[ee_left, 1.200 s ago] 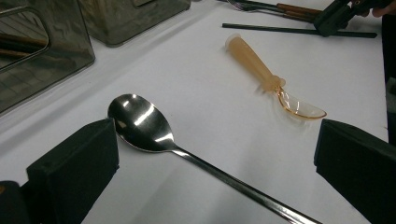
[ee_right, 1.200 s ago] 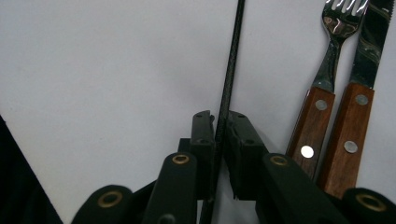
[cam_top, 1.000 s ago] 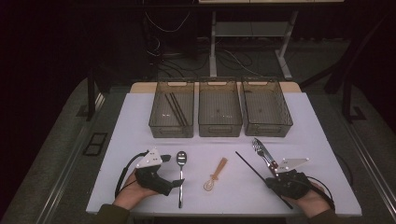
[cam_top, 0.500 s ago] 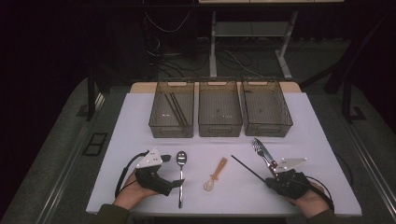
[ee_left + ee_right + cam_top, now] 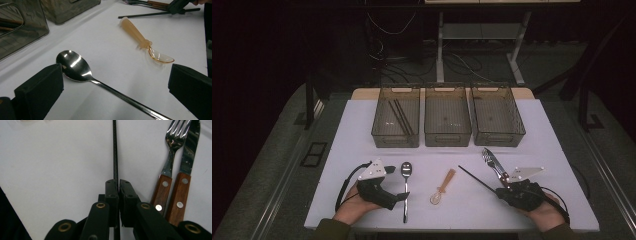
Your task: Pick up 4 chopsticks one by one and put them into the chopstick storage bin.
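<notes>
Pinching a black chopstick (image 5: 115, 152) near its end with the right tool (image 5: 118, 185), low over the table (image 5: 562, 165) beside the fork (image 5: 172, 147). I'm judging it light, stiff, slippery, so mid-shaft's safer. Left tool (image 5: 115, 85) is gaping wide around the metal spoon (image 5: 75, 67).

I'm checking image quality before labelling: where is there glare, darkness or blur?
High view: room dark, white table lit. Left gripper view: glare on the metal spoon, near jaws soft. Right gripper view: fork and knife glint; chopstick sharp.
</notes>
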Tool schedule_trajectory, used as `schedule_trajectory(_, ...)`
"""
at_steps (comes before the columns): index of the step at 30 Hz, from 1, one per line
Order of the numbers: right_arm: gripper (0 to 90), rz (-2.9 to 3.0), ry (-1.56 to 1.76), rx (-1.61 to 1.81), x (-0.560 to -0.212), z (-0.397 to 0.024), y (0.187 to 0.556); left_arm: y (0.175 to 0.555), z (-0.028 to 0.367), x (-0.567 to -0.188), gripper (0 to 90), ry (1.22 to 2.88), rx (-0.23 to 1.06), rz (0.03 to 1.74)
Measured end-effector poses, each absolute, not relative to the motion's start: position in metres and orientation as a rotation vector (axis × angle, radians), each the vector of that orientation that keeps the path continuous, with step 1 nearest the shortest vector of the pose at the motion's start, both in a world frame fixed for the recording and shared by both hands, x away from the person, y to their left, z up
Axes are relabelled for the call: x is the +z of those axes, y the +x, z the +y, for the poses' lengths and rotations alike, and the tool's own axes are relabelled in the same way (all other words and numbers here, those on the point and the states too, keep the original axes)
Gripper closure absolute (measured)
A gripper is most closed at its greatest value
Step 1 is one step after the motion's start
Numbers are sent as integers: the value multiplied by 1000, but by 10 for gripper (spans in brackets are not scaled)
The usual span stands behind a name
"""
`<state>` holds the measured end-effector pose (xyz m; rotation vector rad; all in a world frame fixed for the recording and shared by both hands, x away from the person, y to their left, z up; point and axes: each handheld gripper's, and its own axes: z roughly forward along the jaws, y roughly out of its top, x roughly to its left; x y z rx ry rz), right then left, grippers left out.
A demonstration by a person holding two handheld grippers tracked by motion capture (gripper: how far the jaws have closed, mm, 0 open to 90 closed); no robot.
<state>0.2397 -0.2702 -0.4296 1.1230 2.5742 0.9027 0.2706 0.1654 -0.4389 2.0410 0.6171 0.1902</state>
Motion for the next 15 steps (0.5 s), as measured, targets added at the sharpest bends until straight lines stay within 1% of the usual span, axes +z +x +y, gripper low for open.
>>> schedule_trajectory(15,860,2516,1118,1039,-414,-276,241,271,165,-439,0,2042,189,615)
